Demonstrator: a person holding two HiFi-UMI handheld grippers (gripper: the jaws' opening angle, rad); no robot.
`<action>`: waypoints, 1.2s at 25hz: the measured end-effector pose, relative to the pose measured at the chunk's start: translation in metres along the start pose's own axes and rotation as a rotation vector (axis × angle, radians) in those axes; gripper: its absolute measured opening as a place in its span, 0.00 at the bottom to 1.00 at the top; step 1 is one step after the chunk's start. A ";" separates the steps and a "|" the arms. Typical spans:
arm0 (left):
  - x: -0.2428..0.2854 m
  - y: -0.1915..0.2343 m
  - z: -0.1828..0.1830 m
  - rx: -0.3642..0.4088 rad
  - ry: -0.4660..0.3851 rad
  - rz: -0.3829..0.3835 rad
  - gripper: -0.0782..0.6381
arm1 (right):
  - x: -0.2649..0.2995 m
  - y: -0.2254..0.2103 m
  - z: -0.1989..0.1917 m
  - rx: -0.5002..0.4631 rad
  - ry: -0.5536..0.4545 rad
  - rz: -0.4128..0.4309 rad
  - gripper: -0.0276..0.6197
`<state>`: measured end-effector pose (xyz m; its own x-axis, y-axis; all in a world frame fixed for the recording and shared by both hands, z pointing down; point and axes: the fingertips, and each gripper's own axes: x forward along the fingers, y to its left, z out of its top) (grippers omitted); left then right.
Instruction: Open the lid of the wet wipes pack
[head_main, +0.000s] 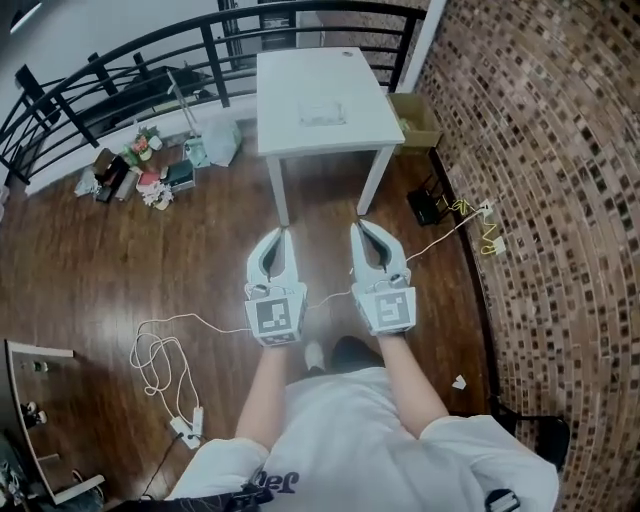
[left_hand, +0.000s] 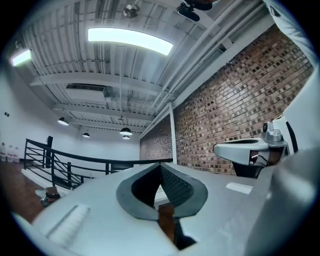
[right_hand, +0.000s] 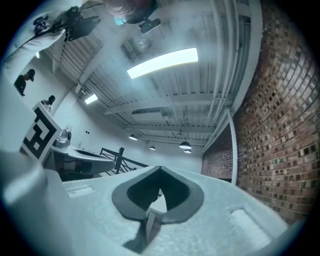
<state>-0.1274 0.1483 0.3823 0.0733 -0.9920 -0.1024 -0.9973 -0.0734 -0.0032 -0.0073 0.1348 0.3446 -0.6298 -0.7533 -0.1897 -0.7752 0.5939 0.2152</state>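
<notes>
You hold both tongs out ahead of you, side by side and apart, above the dark wooden floor (head_main: 200, 270). They point toward the white rectangular table (head_main: 285, 140) and stop well short of its near edge.

Your left gripper (head_main: 287, 232) is clenched. In the left gripper view its grey ribbed pads meet at the tips and nothing sits between them. Your right gripper (head_main: 357, 226) is clenched too. In the right gripper view its jaws close to a point on empty air.

The pale, flat wet wipes pack (head_main: 322, 111) lies on the table, near the middle of the top and clear of every edge. It is well apart from both tongs, and it is too small here to tell how its lid stands.

An open brown cardboard box (head_main: 415, 118) stands just beside the table's right edge, against the brown brick wall (head_main: 540, 200). A black metal railing (head_main: 120, 70) curves round beyond the table's left edge and far edge. A thin white cable (head_main: 160, 360) loops over the floor to your left.
</notes>
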 end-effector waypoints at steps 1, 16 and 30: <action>0.009 0.002 -0.002 -0.001 0.002 0.000 0.13 | 0.008 -0.006 -0.006 0.008 0.016 -0.009 0.02; 0.178 0.051 -0.034 0.019 0.055 0.019 0.13 | 0.157 -0.103 -0.117 0.188 0.163 -0.073 0.02; 0.369 0.050 -0.076 0.027 0.123 0.003 0.13 | 0.292 -0.209 -0.199 0.232 0.218 0.001 0.02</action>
<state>-0.1497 -0.2297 0.4203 0.0684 -0.9975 0.0200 -0.9972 -0.0690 -0.0300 -0.0196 -0.2655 0.4351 -0.6243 -0.7808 0.0254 -0.7812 0.6242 -0.0136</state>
